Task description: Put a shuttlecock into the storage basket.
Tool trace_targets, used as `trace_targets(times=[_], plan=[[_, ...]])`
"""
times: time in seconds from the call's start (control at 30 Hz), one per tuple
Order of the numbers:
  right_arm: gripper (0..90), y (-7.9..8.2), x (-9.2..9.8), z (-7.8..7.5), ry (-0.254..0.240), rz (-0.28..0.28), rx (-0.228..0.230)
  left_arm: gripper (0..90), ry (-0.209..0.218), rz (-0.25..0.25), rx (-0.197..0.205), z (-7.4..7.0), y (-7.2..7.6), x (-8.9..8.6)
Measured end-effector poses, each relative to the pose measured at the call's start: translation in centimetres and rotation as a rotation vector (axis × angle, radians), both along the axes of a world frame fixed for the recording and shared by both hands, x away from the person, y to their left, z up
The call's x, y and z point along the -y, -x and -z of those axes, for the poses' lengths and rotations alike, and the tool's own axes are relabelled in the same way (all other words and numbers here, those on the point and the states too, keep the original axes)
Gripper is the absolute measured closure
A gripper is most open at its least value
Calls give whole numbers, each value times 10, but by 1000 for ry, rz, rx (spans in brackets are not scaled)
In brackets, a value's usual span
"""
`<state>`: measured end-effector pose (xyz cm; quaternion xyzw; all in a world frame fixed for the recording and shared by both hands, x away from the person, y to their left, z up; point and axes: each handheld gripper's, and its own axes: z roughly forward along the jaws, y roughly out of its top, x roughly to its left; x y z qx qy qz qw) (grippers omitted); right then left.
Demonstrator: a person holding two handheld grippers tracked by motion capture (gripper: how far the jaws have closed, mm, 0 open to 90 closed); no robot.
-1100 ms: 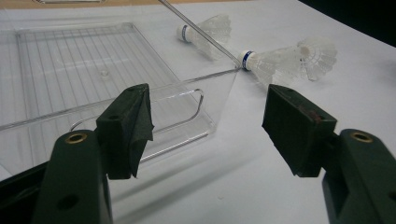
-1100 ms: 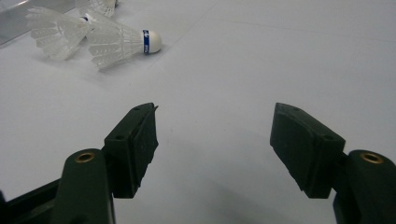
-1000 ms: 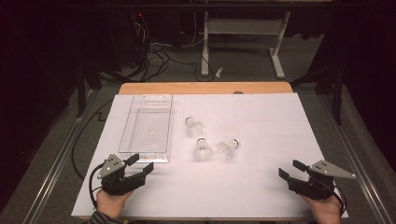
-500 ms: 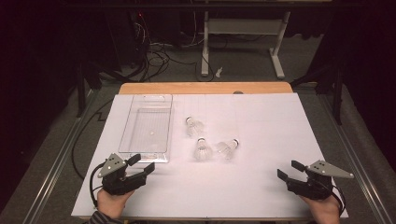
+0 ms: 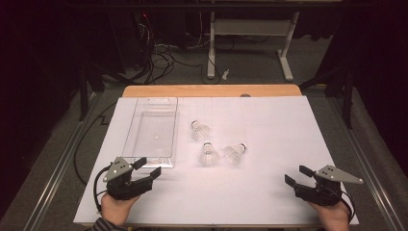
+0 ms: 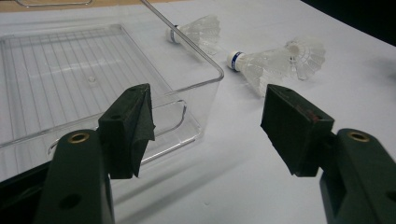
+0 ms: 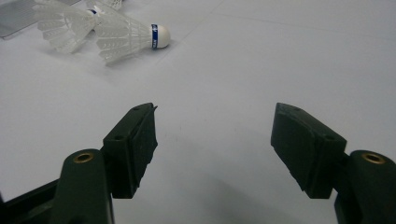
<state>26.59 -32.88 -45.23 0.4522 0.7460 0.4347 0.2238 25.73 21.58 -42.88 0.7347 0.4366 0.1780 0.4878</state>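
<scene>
Both tools, the left tool [image 5: 148,167] and the right tool [image 5: 297,175], gape empty near the table's [image 5: 269,125] near edge. The right gripper view shows a blue band, its lettering unreadable, on one shuttlecock [image 7: 126,36]; the left gripper view shows the clear tray's [image 6: 205,95] ribbed floor.

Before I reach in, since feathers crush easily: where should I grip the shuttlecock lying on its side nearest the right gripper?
Probably at the cork end of that shuttlecock, by the blue band. It lies tipped over with the cork pointing right, so the open right gripper could come from that side, jaws across the cork.
</scene>
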Motion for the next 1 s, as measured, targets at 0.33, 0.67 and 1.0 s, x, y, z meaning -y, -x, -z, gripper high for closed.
trace_targets(times=[0.33, 0.67, 1.0], plan=[[317, 0, -1, 0, -2, -5, 1, 353, 13, 20, -8, -4, -1, 3], [318, 0, 0, 0, -8, -4, 6, 350, 30, 31, -16, -5, -4, 4], [319, 0, 0, -1, -12, -5, 9, 349, 36, 44, -14, -9, -7, 8]])
